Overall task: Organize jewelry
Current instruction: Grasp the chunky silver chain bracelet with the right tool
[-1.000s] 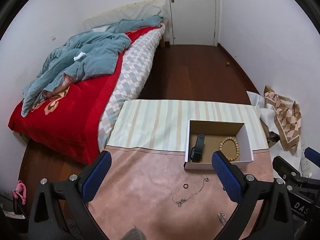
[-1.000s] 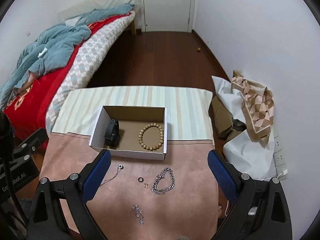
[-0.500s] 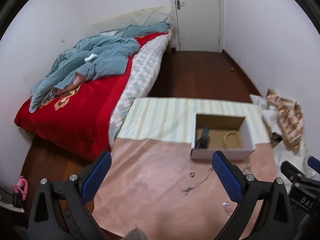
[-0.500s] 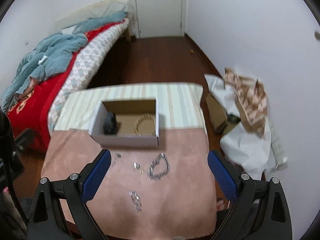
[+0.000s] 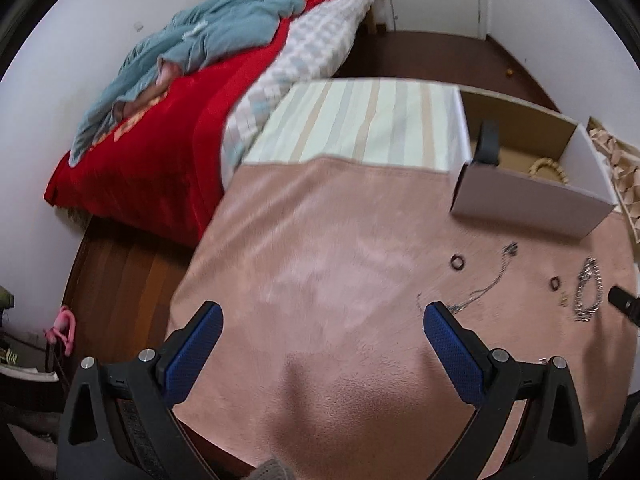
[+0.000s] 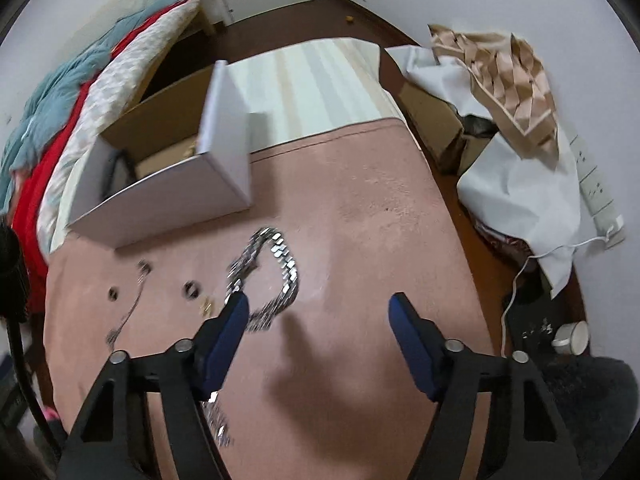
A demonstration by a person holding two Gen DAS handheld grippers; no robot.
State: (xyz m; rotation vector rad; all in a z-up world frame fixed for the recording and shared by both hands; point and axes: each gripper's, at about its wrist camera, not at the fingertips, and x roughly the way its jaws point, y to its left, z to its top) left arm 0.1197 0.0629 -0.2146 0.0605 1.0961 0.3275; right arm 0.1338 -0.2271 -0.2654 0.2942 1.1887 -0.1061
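A white cardboard box [image 5: 532, 200] [image 6: 168, 192] stands on the pink cloth; it holds a black band [image 5: 489, 144] and a wooden bead bracelet [image 5: 548, 170]. On the cloth lie a chunky silver chain bracelet [image 6: 276, 276] [image 5: 588, 294], a thin chain [image 5: 486, 290] [image 6: 130, 308], dark rings [image 5: 458, 262] [image 6: 191, 289] and small pieces. My right gripper [image 6: 318, 314] is open and empty, low over the cloth, its left finger just beside the silver bracelet. My left gripper [image 5: 320, 322] is open and empty over bare cloth, left of the jewelry.
A bed with red cover and blue blanket [image 5: 192, 80] lies to the left. A striped cloth [image 5: 360, 120] covers the table's far part. White bags and a patterned paper bag [image 6: 516, 76] sit on the floor at right, with a power strip [image 6: 600, 196].
Both grippers have dropped much closer to the table. The right one has come down next to the silver bracelet; the left view has swung left of the box.
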